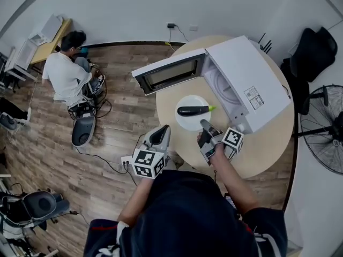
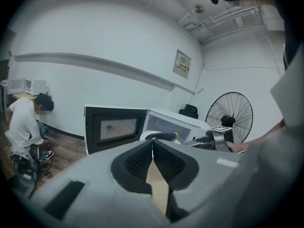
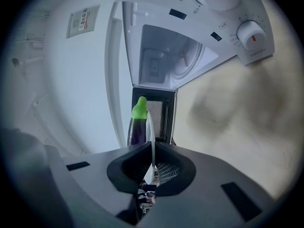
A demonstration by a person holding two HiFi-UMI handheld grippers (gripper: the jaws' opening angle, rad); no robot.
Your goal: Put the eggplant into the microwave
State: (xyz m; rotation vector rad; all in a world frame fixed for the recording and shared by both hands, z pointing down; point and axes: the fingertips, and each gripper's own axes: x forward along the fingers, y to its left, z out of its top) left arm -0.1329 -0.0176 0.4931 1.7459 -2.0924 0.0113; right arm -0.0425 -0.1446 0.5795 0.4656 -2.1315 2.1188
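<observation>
A dark purple eggplant [image 1: 194, 110] with a green stem lies on a white plate [image 1: 187, 122] on the round table [image 1: 268, 149], in front of the white microwave [image 1: 241, 82]. The microwave door [image 1: 169, 74] hangs wide open to the left. My right gripper [image 1: 204, 125] is shut on the plate's near rim; in the right gripper view the rim [image 3: 149, 127] runs edge-on between the jaws of the gripper [image 3: 153, 148], with the eggplant [image 3: 137, 122] beside it. My left gripper [image 1: 163, 130] is shut and empty, left of the plate near the table edge. Its own view shows the eggplant [image 2: 161, 136] just past the gripper [image 2: 152, 144].
A person [image 1: 67, 71] sits on the wooden floor at the far left, among cables. A standing fan [image 1: 324, 127] is right of the table and a black chair [image 1: 311, 50] stands behind it. A power strip [image 1: 126, 162] lies on the floor near my left side.
</observation>
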